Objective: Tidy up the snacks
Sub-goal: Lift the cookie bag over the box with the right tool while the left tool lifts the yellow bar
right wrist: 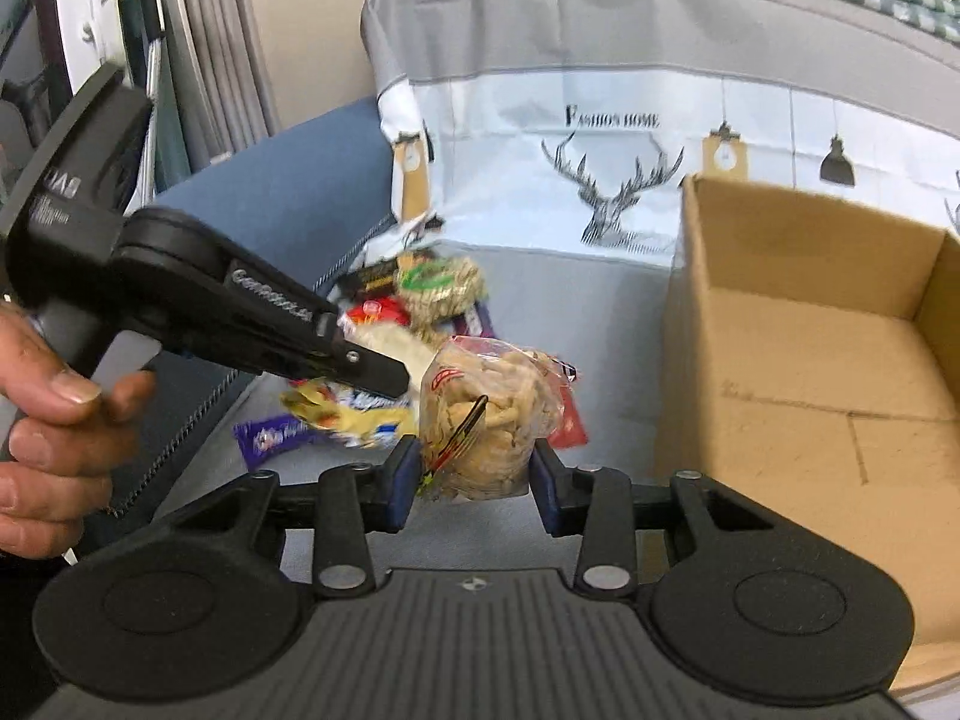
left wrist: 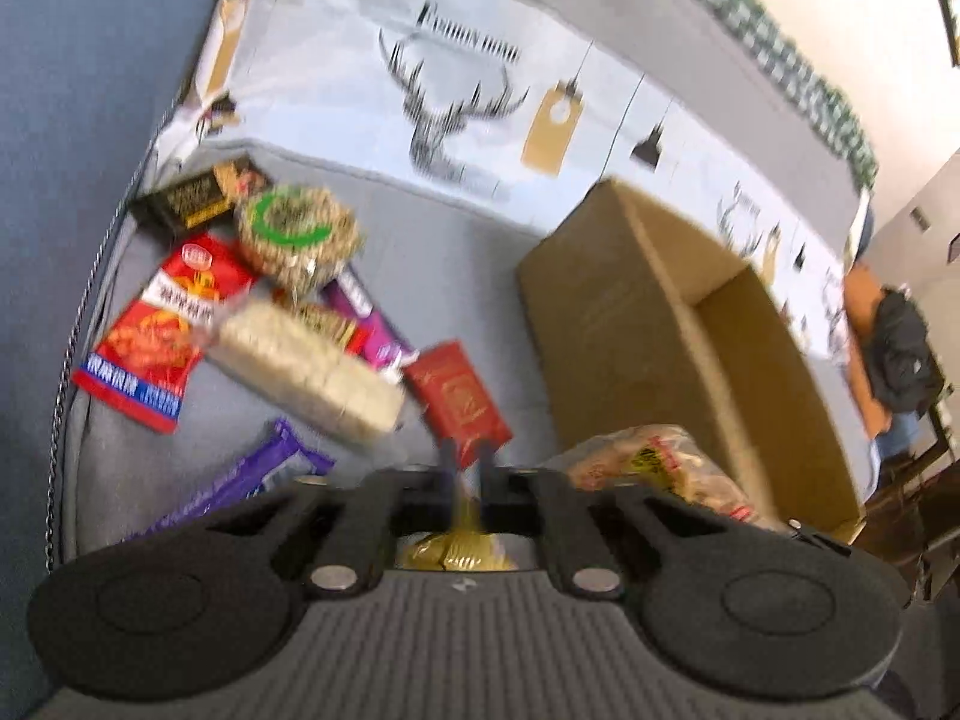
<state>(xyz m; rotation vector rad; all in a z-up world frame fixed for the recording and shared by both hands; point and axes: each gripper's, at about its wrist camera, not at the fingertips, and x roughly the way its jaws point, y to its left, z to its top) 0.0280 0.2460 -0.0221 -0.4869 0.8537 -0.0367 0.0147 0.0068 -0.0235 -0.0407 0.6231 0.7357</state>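
The right claw [right wrist: 471,483] grips a clear biscuit bag [right wrist: 489,420] above the grey counter [right wrist: 600,324], just left of the open box [right wrist: 810,360]. The left claw [left wrist: 465,477] is clamped on the thin edge of a yellow packet [left wrist: 462,549], held near the snack pile. The box stands empty, its walls upright, against the deer-print cloth [right wrist: 612,180]. In the pile lie a red pouch [left wrist: 159,330], a pale cracker pack [left wrist: 306,366], a round green-labelled pack [left wrist: 294,234], a red packet [left wrist: 459,399] and a purple bar [left wrist: 240,480].
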